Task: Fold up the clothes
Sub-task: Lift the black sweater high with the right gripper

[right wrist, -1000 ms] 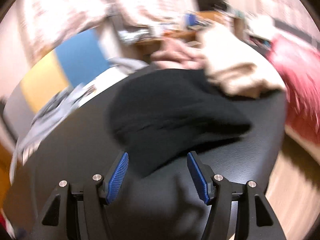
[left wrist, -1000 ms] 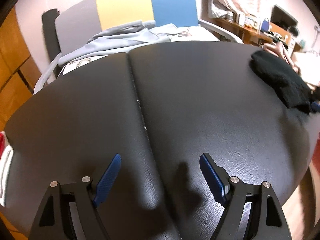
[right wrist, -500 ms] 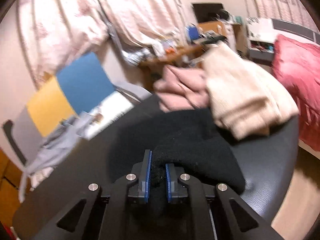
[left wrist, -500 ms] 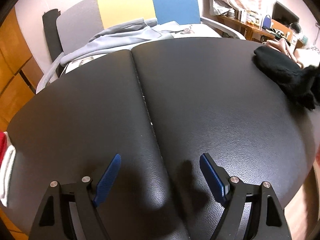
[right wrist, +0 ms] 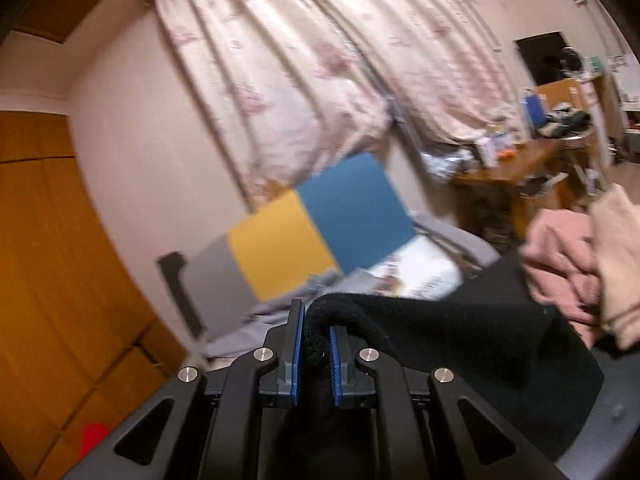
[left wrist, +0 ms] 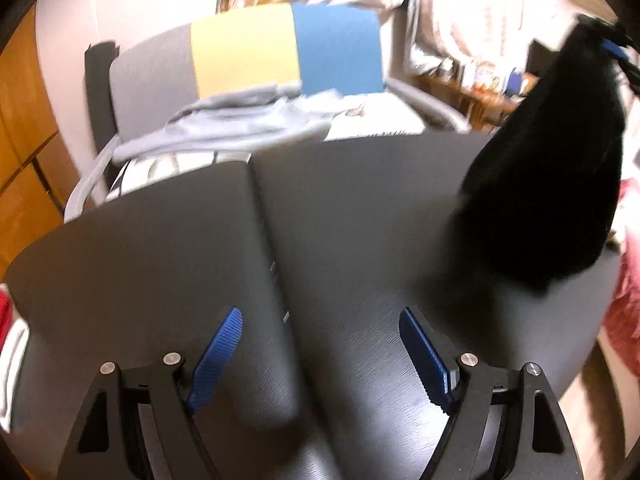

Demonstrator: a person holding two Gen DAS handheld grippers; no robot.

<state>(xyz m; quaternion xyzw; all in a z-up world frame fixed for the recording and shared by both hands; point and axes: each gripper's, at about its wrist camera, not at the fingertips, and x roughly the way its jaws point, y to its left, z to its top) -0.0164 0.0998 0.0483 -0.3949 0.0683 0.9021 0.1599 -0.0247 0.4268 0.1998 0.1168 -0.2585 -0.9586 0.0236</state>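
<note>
- A black padded table (left wrist: 168, 248) fills the foreground; behind it at 12 o'clock stands a chair (left wrist: 280, 48) with grey, yellow and blue panels, grey clothes (left wrist: 240, 124) draped on its seat.
- The left gripper (left wrist: 320, 354) hovers over the table, fingers spread wide, grasping nothing.
- At 2 o'clock a black garment (left wrist: 560, 168) hangs above the table.
- The right gripper (right wrist: 315, 344) has its fingers clenched on the garment's edge; pink and cream clothes (right wrist: 592, 264) lie at 3 o'clock.
</note>
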